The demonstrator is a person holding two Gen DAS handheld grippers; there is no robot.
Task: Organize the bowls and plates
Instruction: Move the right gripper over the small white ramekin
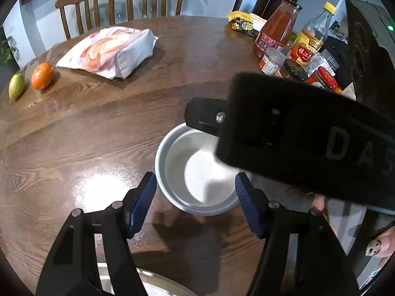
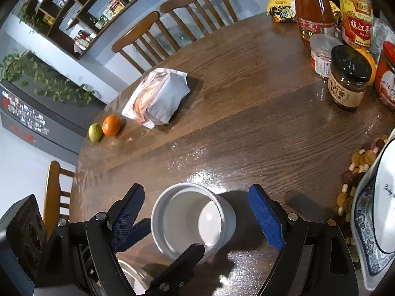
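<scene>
A white bowl [image 1: 197, 172] stood upright on the wooden counter [image 1: 98, 128], empty, near the near edge; both tongs hung over it, pointing steeply down. In the left wrist view the left tongs [image 1: 196, 190] straddled the bowl's near side, one blue pad [image 1: 142, 202] just outside its left rim and the other at its right rim; whether the pads pressed on the wall could not be told, though a sliver of counter showed beside the left pad. The right tongs reached in from the right of that view, their black body covering the bowl's far right rim. In the right wrist view the right tongs [image 2: 197, 219] stood wide, released, the bowl [image 2: 190, 219] between the blue pads and clear of both; the right pad [image 2: 266, 219] stood well off the wall with dark shadow between. A black finger of the left tongs crossed the bowl's near rim there.

Farther back lay a white bag [image 1: 108, 51], an orange [image 1: 42, 76] and a green pear [image 1: 16, 86] side by side near the edge; bottles and jars [image 1: 291, 46] clustered at the far right. A blue-patterned plate [image 2: 372, 222] sat at the right edge of the right wrist view, beside scattered beans [image 2: 358, 162]. Two wooden chairs [image 1: 118, 5] stood behind the counter.
</scene>
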